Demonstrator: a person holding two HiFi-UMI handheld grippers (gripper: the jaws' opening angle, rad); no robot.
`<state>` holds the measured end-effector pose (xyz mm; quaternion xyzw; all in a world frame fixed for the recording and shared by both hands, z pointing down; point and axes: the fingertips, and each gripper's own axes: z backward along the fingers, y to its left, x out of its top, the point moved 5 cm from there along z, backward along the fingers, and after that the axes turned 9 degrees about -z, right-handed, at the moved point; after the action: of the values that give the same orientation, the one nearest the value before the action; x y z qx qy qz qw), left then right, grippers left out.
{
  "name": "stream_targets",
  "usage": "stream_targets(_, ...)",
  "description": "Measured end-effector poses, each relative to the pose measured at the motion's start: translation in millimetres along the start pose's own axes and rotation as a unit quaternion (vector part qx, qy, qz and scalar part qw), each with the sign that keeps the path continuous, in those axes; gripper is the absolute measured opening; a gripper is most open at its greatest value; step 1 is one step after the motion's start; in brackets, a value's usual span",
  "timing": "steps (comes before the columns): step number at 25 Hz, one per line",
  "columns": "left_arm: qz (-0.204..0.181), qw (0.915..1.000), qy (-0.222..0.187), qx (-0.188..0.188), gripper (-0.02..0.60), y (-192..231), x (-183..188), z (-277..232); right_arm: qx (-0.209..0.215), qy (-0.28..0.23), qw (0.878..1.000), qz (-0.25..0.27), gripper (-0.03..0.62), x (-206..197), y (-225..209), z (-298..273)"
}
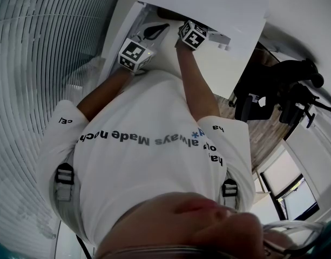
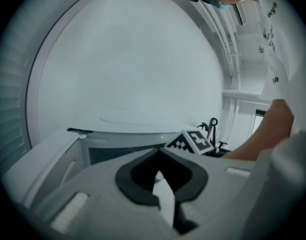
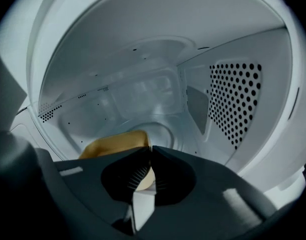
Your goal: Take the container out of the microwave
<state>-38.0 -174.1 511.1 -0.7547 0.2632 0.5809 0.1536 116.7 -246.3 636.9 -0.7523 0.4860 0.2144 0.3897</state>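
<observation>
The white microwave (image 1: 208,7) stands open, and its cavity (image 3: 143,91) fills the right gripper view. A yellow container (image 3: 115,144) sits low on the cavity floor, towards the left, partly hidden behind the jaws. My right gripper (image 3: 152,148) reaches inside and is shut on the container's near rim, whose yellow edge shows between the ribbed pads. In the head view only its marker cube (image 1: 193,34) shows at the opening. My left gripper (image 2: 160,151) stays outside, in front of the microwave (image 2: 118,134), shut with nothing in it. It sits left of the right one (image 1: 154,32).
The cavity's right wall is perforated (image 3: 235,101), and a round turntable (image 3: 160,129) lies on the floor behind the container. Window blinds (image 1: 35,53) run along the left. Black stands and gear (image 1: 284,96) occupy the wooden floor at right.
</observation>
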Motion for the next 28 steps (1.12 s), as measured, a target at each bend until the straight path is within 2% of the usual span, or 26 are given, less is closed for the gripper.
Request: stream_targets(28, 0.001, 1.0, -0.002, 0.003, 0.003, -11.8, -0.1, 1.5, 0.012, -0.011, 0.998, -0.059, 0.017, 3.8, -25.0, 30.1)
